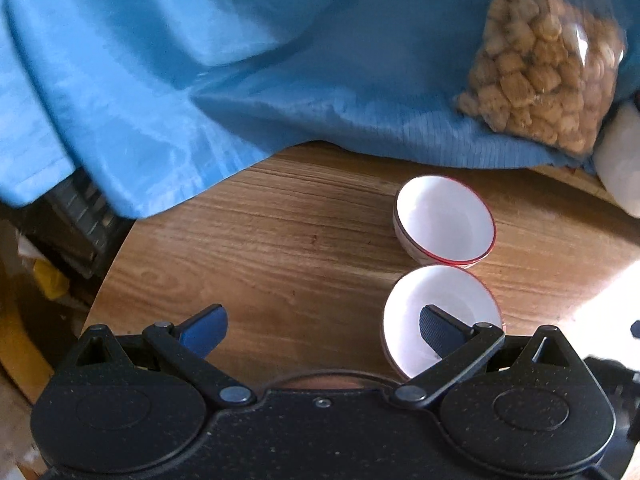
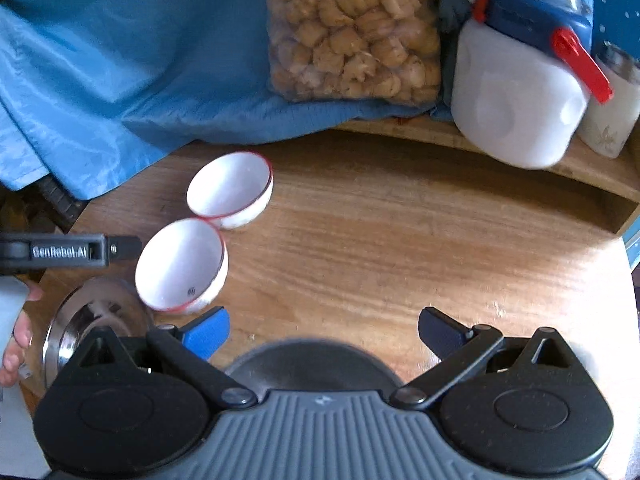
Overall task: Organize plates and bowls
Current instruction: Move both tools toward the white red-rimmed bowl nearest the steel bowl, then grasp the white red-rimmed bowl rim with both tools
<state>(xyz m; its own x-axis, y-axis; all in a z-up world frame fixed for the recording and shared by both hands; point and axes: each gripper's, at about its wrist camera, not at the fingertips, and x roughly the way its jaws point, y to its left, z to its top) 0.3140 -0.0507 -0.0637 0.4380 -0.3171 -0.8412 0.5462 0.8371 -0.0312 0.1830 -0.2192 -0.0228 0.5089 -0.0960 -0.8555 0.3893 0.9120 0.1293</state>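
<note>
Two white bowls with red rims stand side by side on the round wooden table. The far bowl is free. The near bowl lies under my left gripper, whose right finger hangs over its inside. The left gripper is open and empty. My right gripper is open and empty above bare table, right of the bowls. A shiny steel plate lies at the table's left edge, beside the near bowl. A dark grey plate shows just under the right gripper.
A blue cloth covers the back. A clear bag of snacks rests on it. A white jug with a blue lid and red tab and a white cup stand at the back right. A dark crate sits off the table's left.
</note>
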